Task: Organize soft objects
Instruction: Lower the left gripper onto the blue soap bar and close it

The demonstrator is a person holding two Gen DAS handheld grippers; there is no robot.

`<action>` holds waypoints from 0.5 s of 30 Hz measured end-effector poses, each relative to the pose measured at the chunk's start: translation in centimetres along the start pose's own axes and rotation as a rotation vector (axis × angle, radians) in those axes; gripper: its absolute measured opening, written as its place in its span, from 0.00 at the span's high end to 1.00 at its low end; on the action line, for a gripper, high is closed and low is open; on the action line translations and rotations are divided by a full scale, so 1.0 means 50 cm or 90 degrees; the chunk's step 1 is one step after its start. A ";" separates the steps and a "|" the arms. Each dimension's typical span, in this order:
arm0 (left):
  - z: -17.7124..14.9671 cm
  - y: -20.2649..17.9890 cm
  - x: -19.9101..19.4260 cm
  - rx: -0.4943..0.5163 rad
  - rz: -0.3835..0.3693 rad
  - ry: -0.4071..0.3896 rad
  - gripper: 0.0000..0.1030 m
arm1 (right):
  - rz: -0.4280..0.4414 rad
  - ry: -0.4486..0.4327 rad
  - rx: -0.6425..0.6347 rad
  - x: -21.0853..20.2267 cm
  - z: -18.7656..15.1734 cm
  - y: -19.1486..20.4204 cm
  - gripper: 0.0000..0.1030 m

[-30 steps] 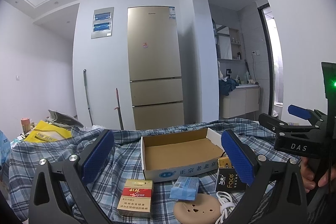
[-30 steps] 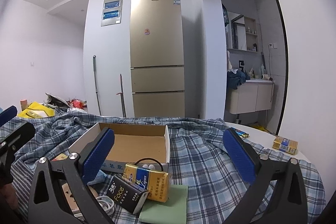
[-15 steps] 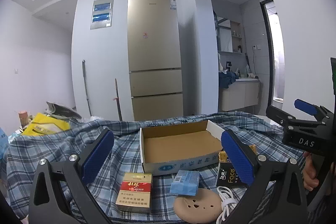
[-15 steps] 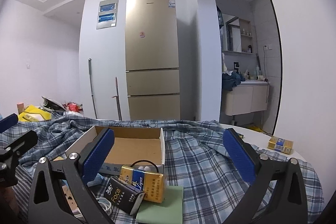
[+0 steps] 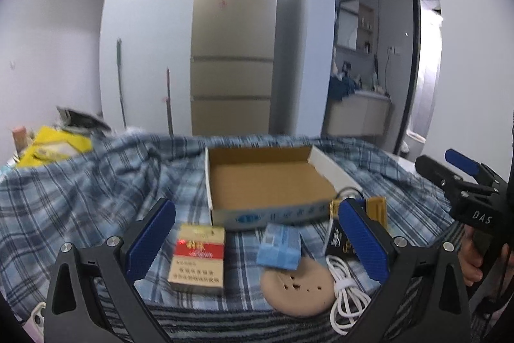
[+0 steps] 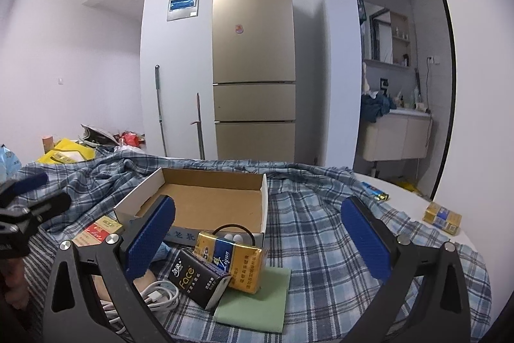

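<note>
Tissue packs lie on the plaid cloth (image 6: 321, 249) in front of an empty cardboard box (image 5: 270, 182), none of them held. In the left wrist view the left gripper (image 5: 257, 243) has its fingers spread wide with nothing between the pads. Just inside its left finger (image 5: 151, 241) sits a red-and-tan carton (image 5: 197, 259). Between the fingers, toward the right one, a blue pack (image 5: 279, 246) rests partly on a tan disc (image 5: 297, 288) with small holes. A coiled white cable (image 5: 345, 294) lies beside the disc, near the right finger (image 5: 363, 241), and a black pack (image 5: 337, 241) and a gold pack (image 5: 376, 208) are half hidden behind that finger. The box stands beyond the fingertips, roughly centred.

In the right wrist view the right gripper (image 6: 257, 243) is likewise wide open and empty. Close to its left finger (image 6: 149, 241) the black pack (image 6: 199, 278) leans against the gold pack (image 6: 229, 259), both overlapping a green pad (image 6: 257, 304). A black loop (image 6: 233, 230) lies behind them against the box (image 6: 205, 198). The cable (image 6: 159, 291) sits below the left finger. Bare cloth fills the space toward the right finger (image 6: 364, 241). Past that finger, off the cloth, a small gold box (image 6: 442, 217) and a blue-yellow item (image 6: 374, 192) rest on a white surface (image 6: 414, 204).
</note>
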State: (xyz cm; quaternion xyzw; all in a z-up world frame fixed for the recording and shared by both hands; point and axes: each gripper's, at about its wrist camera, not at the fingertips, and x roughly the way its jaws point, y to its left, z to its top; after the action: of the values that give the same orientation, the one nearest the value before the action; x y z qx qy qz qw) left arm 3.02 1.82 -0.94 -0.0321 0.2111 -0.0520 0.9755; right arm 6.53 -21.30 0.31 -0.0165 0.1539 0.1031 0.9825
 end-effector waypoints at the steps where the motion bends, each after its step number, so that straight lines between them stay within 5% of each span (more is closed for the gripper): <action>1: -0.001 0.000 0.007 0.000 -0.004 0.012 0.00 | 0.001 0.003 -0.001 0.001 0.000 0.000 0.00; 8: -0.022 -0.024 0.053 0.043 0.000 0.091 0.07 | 0.028 0.051 0.006 0.022 -0.009 0.002 0.00; 15: -0.020 -0.018 0.100 0.039 -0.072 0.183 0.24 | 0.048 0.089 0.007 0.043 -0.019 0.004 0.00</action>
State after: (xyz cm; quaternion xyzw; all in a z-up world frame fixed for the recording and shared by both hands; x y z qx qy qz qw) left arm 7.03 0.32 -3.81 -0.0061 0.3447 -0.1176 0.9313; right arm 8.19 -20.73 -1.25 -0.0125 0.2229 0.1381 0.9649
